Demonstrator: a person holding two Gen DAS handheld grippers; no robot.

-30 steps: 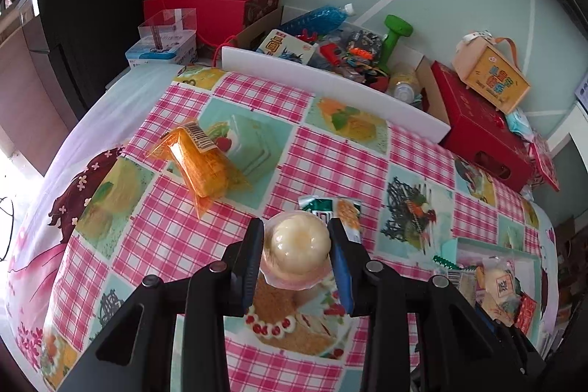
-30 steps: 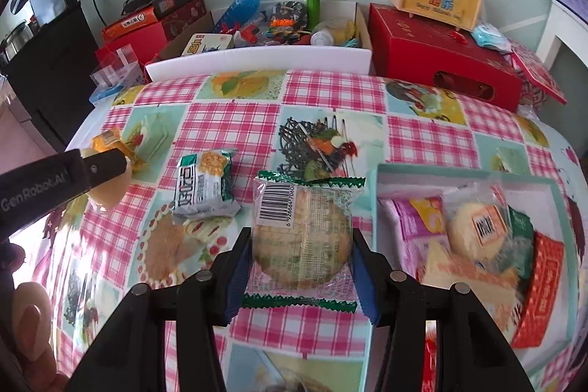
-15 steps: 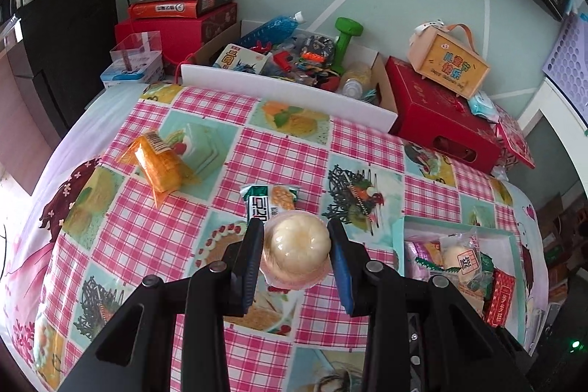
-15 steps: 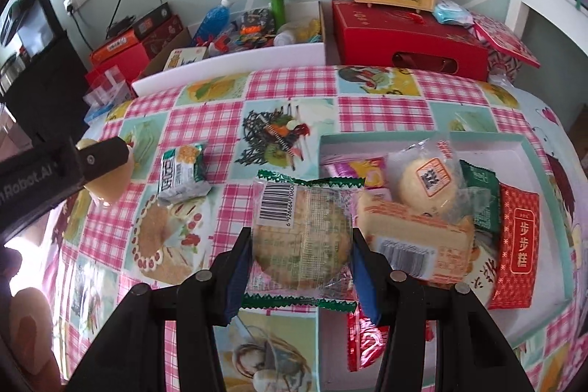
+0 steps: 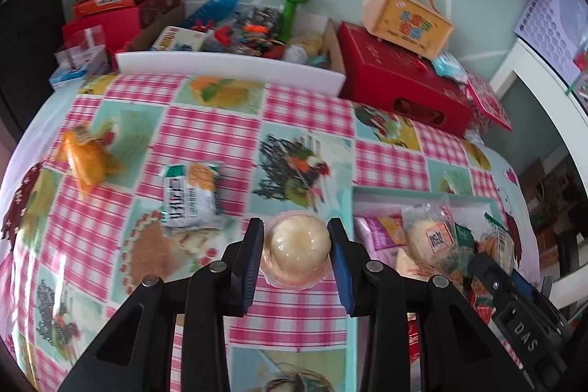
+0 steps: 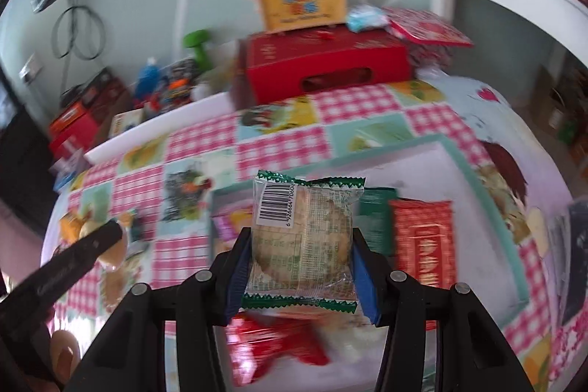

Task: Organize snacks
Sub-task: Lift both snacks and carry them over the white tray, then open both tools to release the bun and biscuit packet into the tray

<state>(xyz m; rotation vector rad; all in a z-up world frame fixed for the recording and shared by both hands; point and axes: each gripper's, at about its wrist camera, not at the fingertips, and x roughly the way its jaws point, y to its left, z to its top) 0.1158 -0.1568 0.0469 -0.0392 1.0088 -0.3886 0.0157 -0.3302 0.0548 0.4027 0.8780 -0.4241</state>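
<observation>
My left gripper [image 5: 296,254] is shut on a round pale jelly cup [image 5: 297,244], held above the checked tablecloth just left of the teal-rimmed snack tray [image 5: 404,195]. My right gripper [image 6: 302,254] is shut on a clear wrapped biscuit packet [image 6: 303,237] with green edges and a barcode, held over the tray [image 6: 463,164]. The tray holds several snack packs, among them a red pack [image 6: 422,237]. A white-green packet [image 5: 189,195] and an orange packet [image 5: 86,155] lie on the cloth at the left.
A white board [image 5: 228,67] edges the table's far side. Behind it stand a box of clutter with a green dumbbell [image 5: 292,4], a red box [image 5: 400,85] and a yellow carry box [image 5: 406,19]. The right gripper's body [image 5: 522,322] shows over the tray.
Both grippers have moved right with their snacks. The right one has gone from beside the tray to over its middle; the left one has come up close to the tray's left edge.
</observation>
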